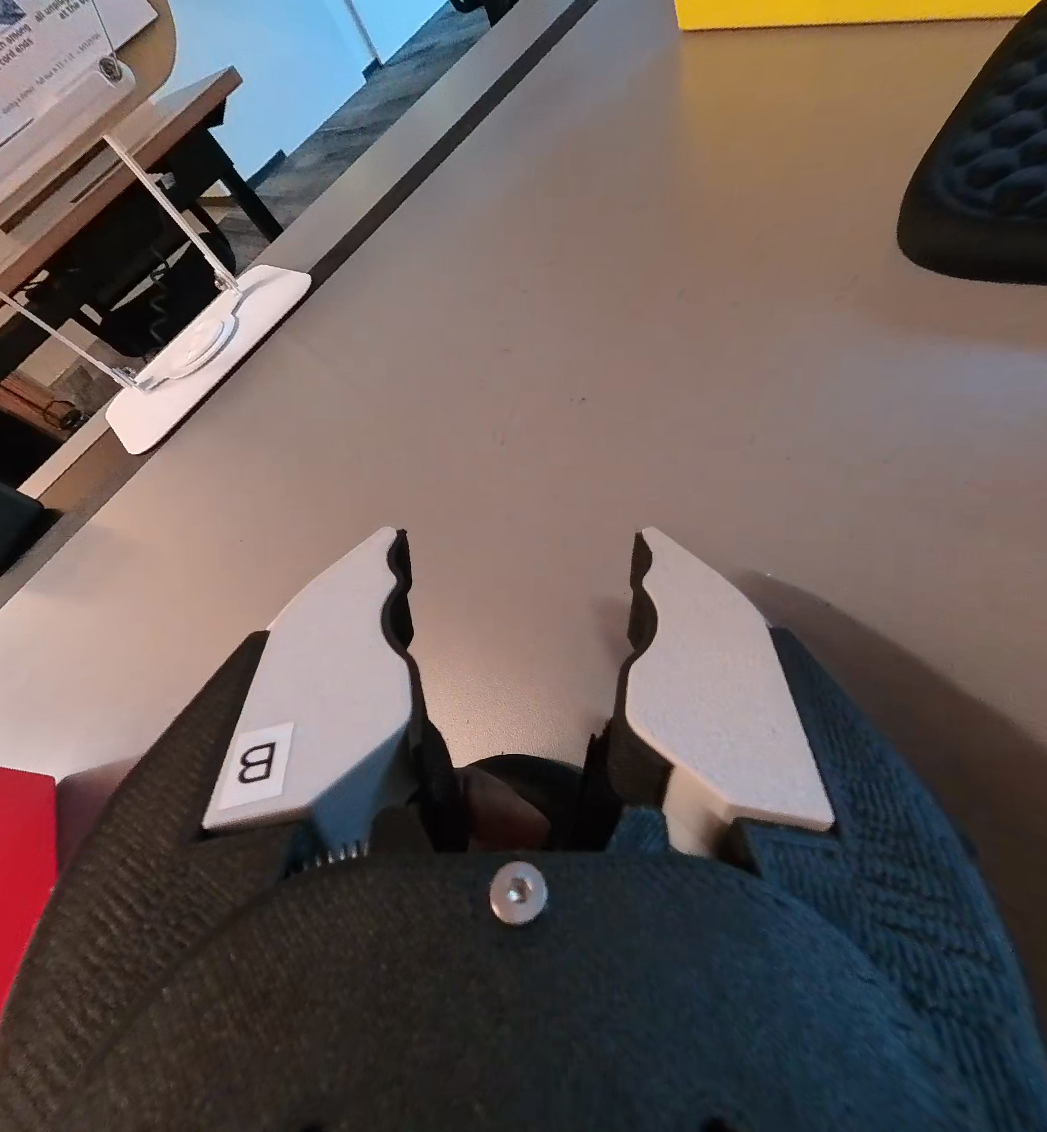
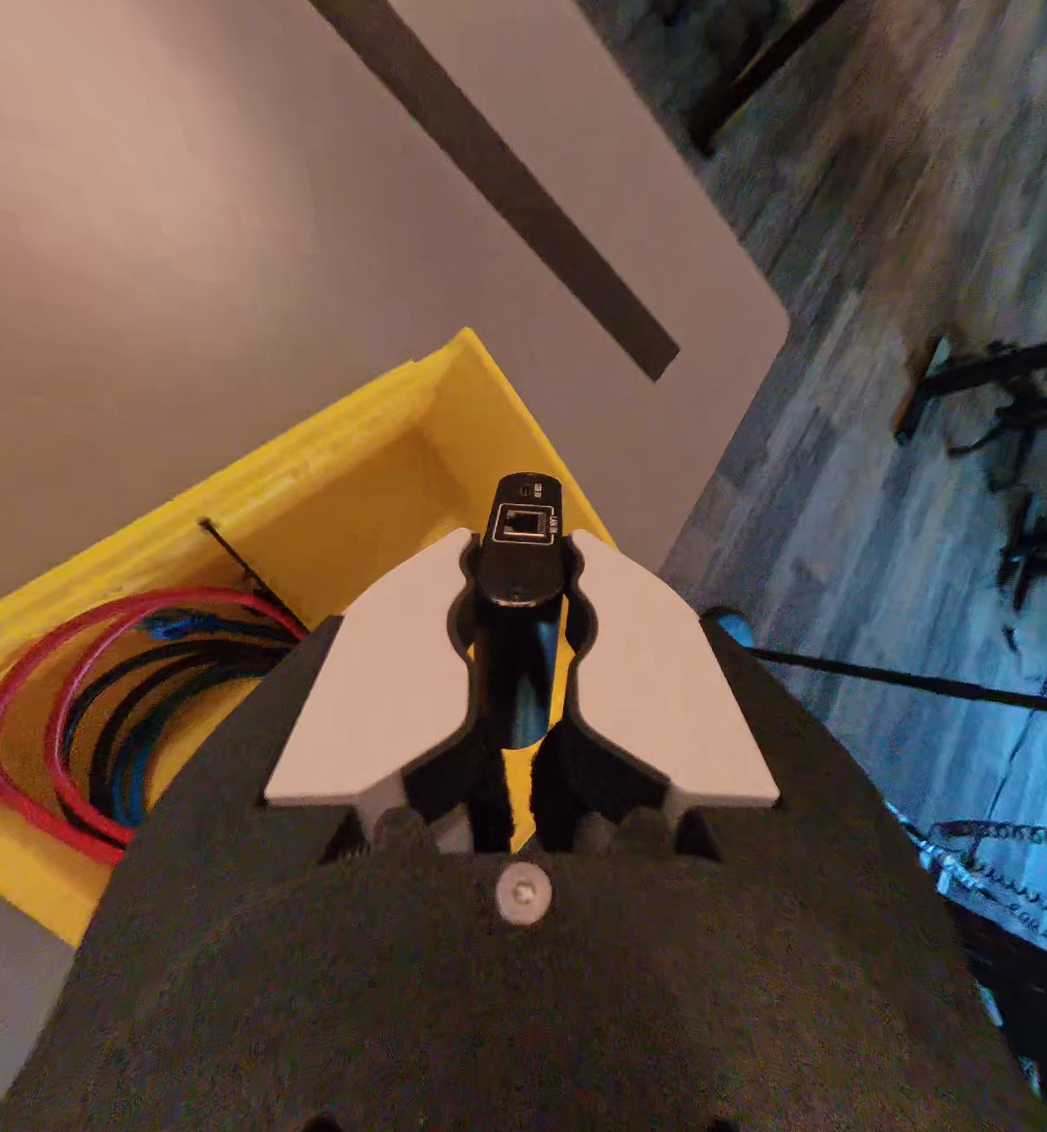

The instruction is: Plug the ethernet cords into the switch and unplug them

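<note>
Right gripper (image 2: 521,539): fingers clamped on the switch (image 2: 521,551), a slim black device held end-up, its end face with one ethernet port pointing at the camera. Switch sits above the yellow bin (image 2: 349,490), near the bin's far right corner. Ethernet cords (image 2: 68,704) (red, black and blue) lie coiled in the bin's left part, none plugged into the visible port. Bin rests on the grey surface (image 2: 172,214); floor visible to the right. Left gripper (image 1: 522,539): fingers apart, nothing between them, low over bare surface. Far left, a white sign stand (image 1: 202,361) near the surface edge. Far right, a black honeycomb-patterned pad (image 1: 1011,165). Red object (image 1: 0,888) at near left edge.
</note>
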Demonstrator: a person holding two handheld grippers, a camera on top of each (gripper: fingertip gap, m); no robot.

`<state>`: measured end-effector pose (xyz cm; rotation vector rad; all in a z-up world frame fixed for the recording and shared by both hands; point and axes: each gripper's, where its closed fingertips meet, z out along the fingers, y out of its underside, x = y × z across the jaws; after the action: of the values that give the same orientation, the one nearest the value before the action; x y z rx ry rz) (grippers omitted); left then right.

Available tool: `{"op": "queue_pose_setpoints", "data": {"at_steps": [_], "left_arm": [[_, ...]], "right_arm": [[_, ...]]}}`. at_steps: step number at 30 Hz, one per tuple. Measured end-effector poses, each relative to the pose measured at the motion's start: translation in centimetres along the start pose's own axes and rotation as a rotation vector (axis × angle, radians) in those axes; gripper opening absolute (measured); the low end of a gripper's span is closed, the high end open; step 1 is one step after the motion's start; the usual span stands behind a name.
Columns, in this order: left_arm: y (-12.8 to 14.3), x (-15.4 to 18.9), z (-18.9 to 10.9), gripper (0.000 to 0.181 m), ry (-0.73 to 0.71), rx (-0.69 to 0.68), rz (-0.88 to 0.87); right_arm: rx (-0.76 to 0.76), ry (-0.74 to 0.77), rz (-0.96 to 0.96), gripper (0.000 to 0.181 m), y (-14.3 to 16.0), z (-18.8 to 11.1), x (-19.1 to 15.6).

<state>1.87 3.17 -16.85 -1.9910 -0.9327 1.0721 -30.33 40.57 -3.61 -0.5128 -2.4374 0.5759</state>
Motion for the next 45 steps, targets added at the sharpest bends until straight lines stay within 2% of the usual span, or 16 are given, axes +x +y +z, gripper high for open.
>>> {"op": "queue_pose_setpoints", "data": {"at_steps": [5,9,12,15,20,24,30,36,40,45], "left_arm": [[-0.2,-0.1,-0.1,0.069,0.013,0.018,-0.033],[-0.3,-0.2,-0.3,0.069,0.022,0.034,-0.058],[-0.4,-0.3,-0.4,0.069,0.032,0.046,-0.076],[-0.5,-0.4,-0.5,0.069,0.039,0.059,-0.093],[-0.6,-0.5,-0.6,0.068,0.051,0.071,-0.111],[-0.7,-0.5,-0.6,0.068,0.061,0.080,-0.127],[-0.8,-0.6,-0.8,0.068,0.067,0.096,-0.141],[-0.8,-0.6,-0.7,0.069,0.067,0.092,-0.137],[-0.8,-0.6,-0.7,0.069,0.069,0.092,-0.144],[-1.3,-1.2,-1.2,0.075,0.046,0.138,-0.169]], "right_arm": [[-0.140,-0.110,0.072,0.025,2.2,2.9,0.0],[-0.289,-0.235,0.127,0.025,4.1,4.9,-1.6],[-0.404,-0.270,0.123,0.024,5.7,6.5,-2.5],[-0.429,-0.281,0.140,0.024,6.4,8.4,-3.1],[-0.290,-0.310,0.267,0.024,6.1,11.2,-4.0],[-0.195,-0.325,0.364,0.024,6.2,11.5,-4.0],[-0.310,-0.339,0.348,0.024,9.2,10.5,-5.0],[-0.343,-0.338,0.328,0.025,11.1,10.8,-5.8],[-0.195,-0.297,0.326,0.042,9.2,10.5,-5.0],[0.173,-0.118,0.368,0.093,4.0,6.5,-2.9]]}}
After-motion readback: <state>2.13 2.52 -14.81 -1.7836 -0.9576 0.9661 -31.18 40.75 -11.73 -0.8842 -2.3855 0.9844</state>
